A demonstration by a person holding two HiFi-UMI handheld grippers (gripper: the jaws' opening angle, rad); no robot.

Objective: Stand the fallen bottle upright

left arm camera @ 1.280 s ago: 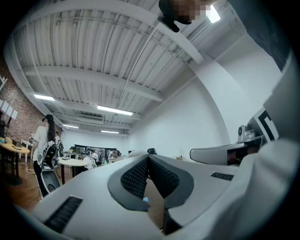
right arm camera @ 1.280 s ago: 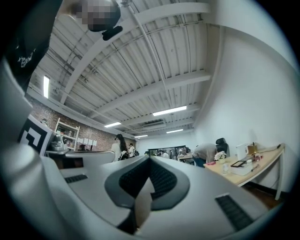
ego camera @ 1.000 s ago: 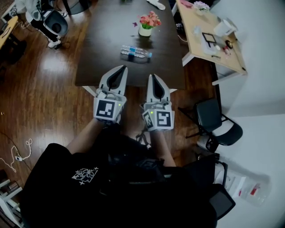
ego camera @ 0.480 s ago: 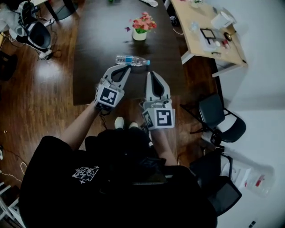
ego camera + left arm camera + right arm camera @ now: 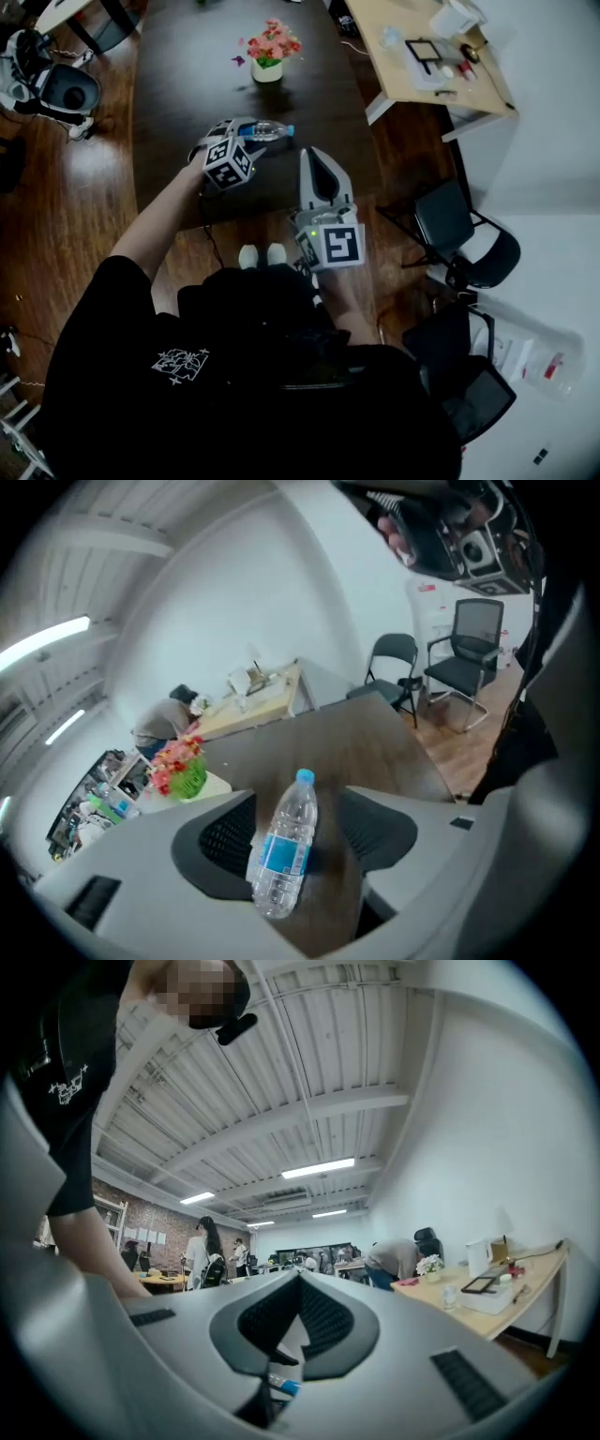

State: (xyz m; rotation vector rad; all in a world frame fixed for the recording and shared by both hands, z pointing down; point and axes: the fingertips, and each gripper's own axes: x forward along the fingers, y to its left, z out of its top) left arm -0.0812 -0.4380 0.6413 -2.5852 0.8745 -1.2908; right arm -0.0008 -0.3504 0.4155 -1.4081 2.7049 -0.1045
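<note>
The head view is dim and evenly lit; a soft sheen lies on the wooden floor (image 5: 84, 187) far left of the right gripper (image 5: 315, 152) and its fingers (image 5: 342, 192), and on the dark tabletop (image 5: 187, 56) beyond them. The left gripper (image 5: 295, 797) view bends strongly and blackens at its corners. Its opening fingers (image 5: 220, 841) look soft, and the untouched bottle (image 5: 283, 855) between them casts a shadow toward the right finger. In the right gripper view, ceiling strip lights (image 5: 319, 1168) glow above the closed fingers, and the white wall (image 5: 487, 1129) to their right looks washed out
</note>
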